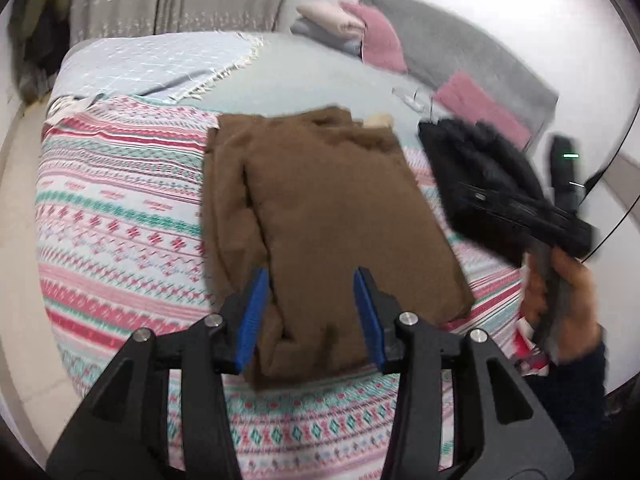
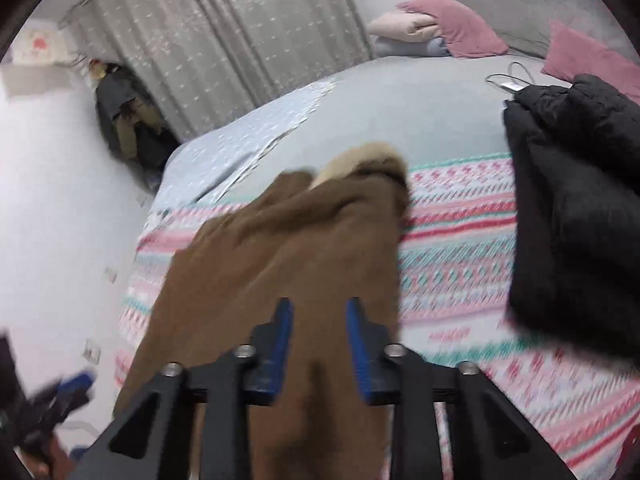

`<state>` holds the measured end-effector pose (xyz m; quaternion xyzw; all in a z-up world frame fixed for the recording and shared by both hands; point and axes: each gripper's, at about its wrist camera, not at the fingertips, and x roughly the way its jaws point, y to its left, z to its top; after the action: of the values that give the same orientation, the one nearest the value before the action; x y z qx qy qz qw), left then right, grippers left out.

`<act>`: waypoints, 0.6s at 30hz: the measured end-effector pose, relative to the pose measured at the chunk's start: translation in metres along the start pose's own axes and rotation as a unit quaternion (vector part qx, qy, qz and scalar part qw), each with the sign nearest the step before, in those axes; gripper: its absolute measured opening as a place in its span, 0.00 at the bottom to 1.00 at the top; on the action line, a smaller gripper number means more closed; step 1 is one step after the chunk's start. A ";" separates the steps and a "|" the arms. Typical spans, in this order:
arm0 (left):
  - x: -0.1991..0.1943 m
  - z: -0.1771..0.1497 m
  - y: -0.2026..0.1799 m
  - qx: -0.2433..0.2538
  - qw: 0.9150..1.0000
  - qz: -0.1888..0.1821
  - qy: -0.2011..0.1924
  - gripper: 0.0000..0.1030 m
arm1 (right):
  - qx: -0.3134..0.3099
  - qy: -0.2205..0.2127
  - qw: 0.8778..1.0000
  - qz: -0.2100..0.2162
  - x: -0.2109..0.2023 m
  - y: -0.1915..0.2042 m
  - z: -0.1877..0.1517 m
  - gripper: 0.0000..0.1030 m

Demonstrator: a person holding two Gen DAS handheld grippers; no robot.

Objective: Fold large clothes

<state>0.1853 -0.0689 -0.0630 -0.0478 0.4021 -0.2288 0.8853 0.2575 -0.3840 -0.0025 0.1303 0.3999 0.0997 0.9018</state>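
A brown fleece garment [image 1: 332, 216] lies folded into a rough rectangle on the patterned blanket [image 1: 116, 208]. My left gripper [image 1: 312, 284] is open above its near edge, empty, blue pads apart. My right gripper [image 2: 320, 312] is open over the same brown garment [image 2: 288, 248], which shows a cream lining at its far end; nothing is between its pads. In the left wrist view the right gripper's black body [image 1: 532, 216] shows held in a hand at the right. The left gripper [image 2: 68, 392] shows blurred at the bottom left of the right wrist view.
A black puffy jacket [image 2: 576, 200] lies folded on the bed to the right of the brown garment, also in the left wrist view [image 1: 480, 160]. Pink and grey pillows [image 2: 460, 24] and folded clothes sit at the headboard. A grey curtain [image 2: 240, 40] hangs behind. A cable [image 2: 508, 80] lies on the grey sheet.
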 end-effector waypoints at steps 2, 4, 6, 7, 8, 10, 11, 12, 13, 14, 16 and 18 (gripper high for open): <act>0.016 -0.003 -0.003 0.011 1.000 0.013 0.008 0.26 | -0.018 0.006 1.000 -0.004 -0.007 0.020 -0.022 0.23; 0.027 -0.013 -0.004 0.025 0.999 0.034 0.011 0.24 | -0.029 0.014 0.999 -0.011 -0.008 0.032 -0.047 0.23; 0.030 -0.023 -0.004 0.033 0.998 0.046 0.002 0.24 | -0.034 0.028 0.999 -0.026 -0.005 0.037 -0.063 0.23; 0.033 -0.029 -0.003 0.035 0.998 0.052 0.002 0.24 | -0.043 0.030 0.998 -0.038 -0.002 0.038 -0.071 0.23; 0.035 -0.031 -0.002 0.034 0.998 0.056 0.003 0.24 | -0.049 0.028 0.997 -0.046 0.002 0.037 -0.075 0.23; 0.038 -0.036 -0.003 0.032 0.997 0.066 0.004 0.24 | -0.054 0.026 0.997 -0.054 0.008 0.036 -0.079 0.23; 0.041 -0.038 -0.004 0.034 0.997 0.073 0.003 0.24 | -0.053 0.026 0.997 -0.056 0.012 0.035 -0.082 0.23; 0.045 -0.039 -0.006 0.038 0.996 0.080 0.003 0.24 | -0.052 0.026 0.997 -0.057 0.016 0.033 -0.083 0.23; 0.049 -0.042 -0.009 0.046 0.995 0.091 0.003 0.24 | -0.053 0.025 0.996 -0.061 0.019 0.033 -0.085 0.23; 0.051 -0.043 -0.010 0.049 0.994 0.098 0.002 0.24 | -0.056 0.023 0.996 -0.066 0.019 0.035 -0.089 0.23; 0.050 -0.044 -0.012 0.048 0.994 0.103 -0.002 0.24 | -0.062 0.017 0.995 -0.077 0.015 0.040 -0.090 0.23; 0.043 -0.042 -0.010 0.035 0.994 0.099 -0.008 0.24 | -0.051 0.006 0.996 -0.074 0.010 0.040 -0.092 0.25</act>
<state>0.1747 -0.0928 -0.1180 0.0214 0.3893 -0.1541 0.9079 0.1924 -0.3295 -0.0564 0.0535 0.4085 0.0543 0.9096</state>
